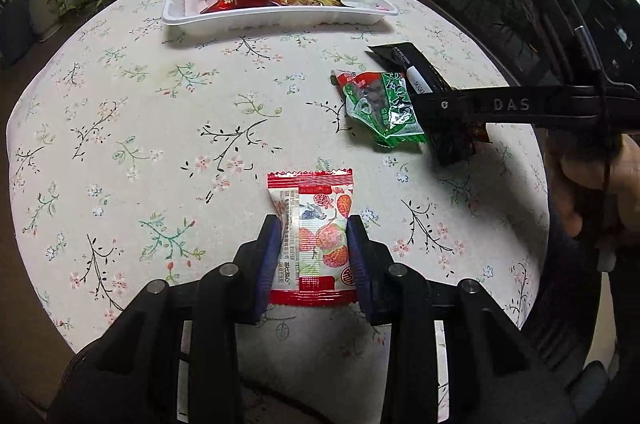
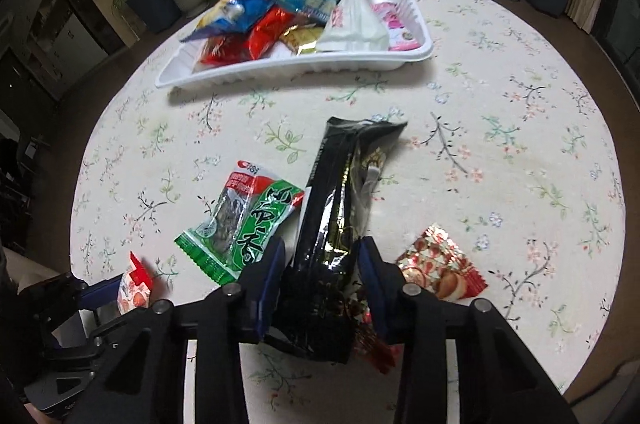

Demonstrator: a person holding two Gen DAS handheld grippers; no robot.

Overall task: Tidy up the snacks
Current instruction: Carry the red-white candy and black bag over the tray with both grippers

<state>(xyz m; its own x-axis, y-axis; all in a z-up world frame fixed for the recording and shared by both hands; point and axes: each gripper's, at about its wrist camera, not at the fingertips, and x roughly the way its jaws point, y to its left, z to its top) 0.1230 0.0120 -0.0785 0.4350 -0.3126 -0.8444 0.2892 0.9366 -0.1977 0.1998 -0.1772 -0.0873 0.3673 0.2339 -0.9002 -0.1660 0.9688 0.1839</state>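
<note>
The left tool [image 1: 312,244] is clamped on a red-and-white lychee-print sachet [image 1: 310,224]; the right tool [image 2: 322,264] pinches a long black glossy packet [image 2: 344,191] (green seed pouch [image 2: 240,220] just left).

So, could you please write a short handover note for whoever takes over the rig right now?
Left gripper: shut on the red-and-white lychee packet, still on the tablecloth.
Right gripper: jaws around the long black packet, pads at its sides.
Done: several snacks already in the white tray.
Left: both gripped packets, the green packet and the small red packet go to the tray.
</note>
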